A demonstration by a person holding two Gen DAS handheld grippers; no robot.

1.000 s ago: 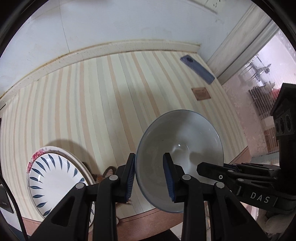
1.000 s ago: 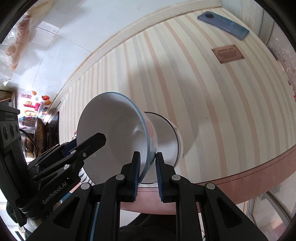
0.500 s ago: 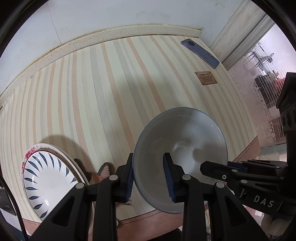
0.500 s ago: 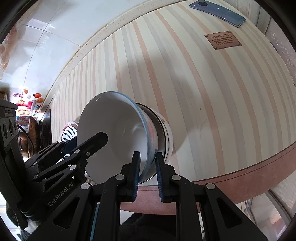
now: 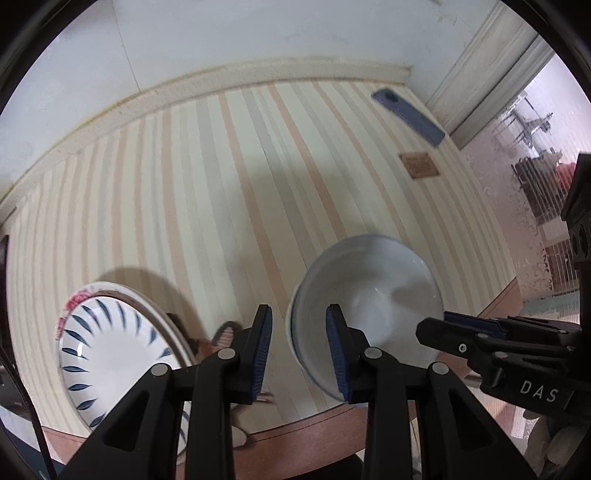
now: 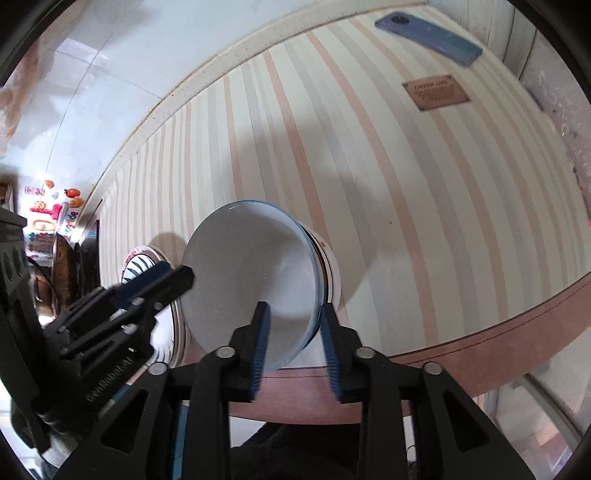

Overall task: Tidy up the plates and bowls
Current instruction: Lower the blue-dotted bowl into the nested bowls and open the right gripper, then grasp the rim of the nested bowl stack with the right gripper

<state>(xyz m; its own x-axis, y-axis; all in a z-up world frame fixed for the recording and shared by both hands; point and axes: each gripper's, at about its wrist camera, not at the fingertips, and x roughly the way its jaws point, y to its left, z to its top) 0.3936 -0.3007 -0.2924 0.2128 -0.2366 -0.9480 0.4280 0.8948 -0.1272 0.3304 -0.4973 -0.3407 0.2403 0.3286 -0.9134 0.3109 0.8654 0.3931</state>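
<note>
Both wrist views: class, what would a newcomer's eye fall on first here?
First, the pale bowl near the table's front edge, nested in another bowl, with the open right gripper straddling its rim. Next, the blue-leaf plate at the left, in front of the open left gripper. Last, the blue phone in the far corner of the striped tablecloth.

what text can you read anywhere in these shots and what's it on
"DAS" on the body of the right gripper, seen in the left wrist view.
A brand along the left gripper, seen in the right wrist view: blurred; it seems to start "GenRobot", not certain.
Brown plaque on the striped table: lines of print, too small to read.
Colourful magnets at the far left: no legible words.
</note>
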